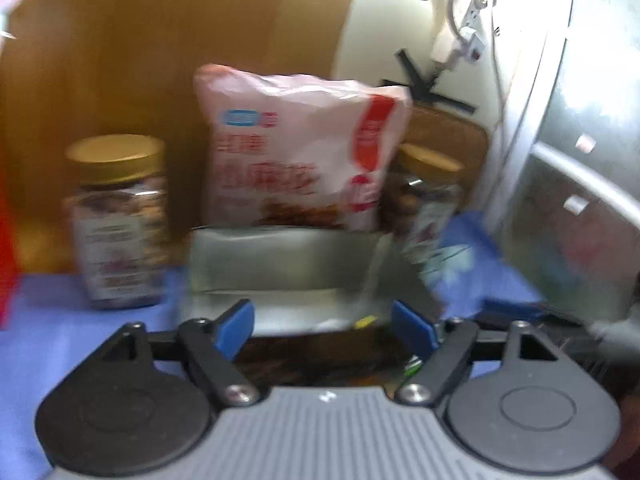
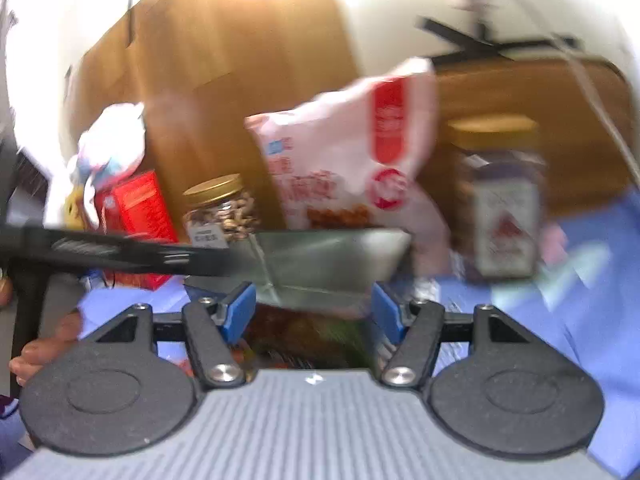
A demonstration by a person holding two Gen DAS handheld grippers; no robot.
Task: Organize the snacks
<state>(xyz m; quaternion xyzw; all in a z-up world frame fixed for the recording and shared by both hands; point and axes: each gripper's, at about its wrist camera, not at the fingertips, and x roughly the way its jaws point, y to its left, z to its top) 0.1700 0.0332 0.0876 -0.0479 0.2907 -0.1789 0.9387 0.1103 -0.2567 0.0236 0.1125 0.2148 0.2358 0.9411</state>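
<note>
While spread, both grippers (image 1: 323,326) (image 2: 315,311) astride pouch (image 1: 288,276).

Ahead of the left gripper (image 1: 322,324), a glossy silver foil pouch (image 1: 288,264) is seen, with a shiny pink plastic snack bag (image 1: 296,148) behind it. Clear jars (image 1: 118,224) with matt gold lids are flanked by smooth wood panelling (image 1: 160,40). A matt blue cloth (image 1: 52,344) is spread beneath.
</note>
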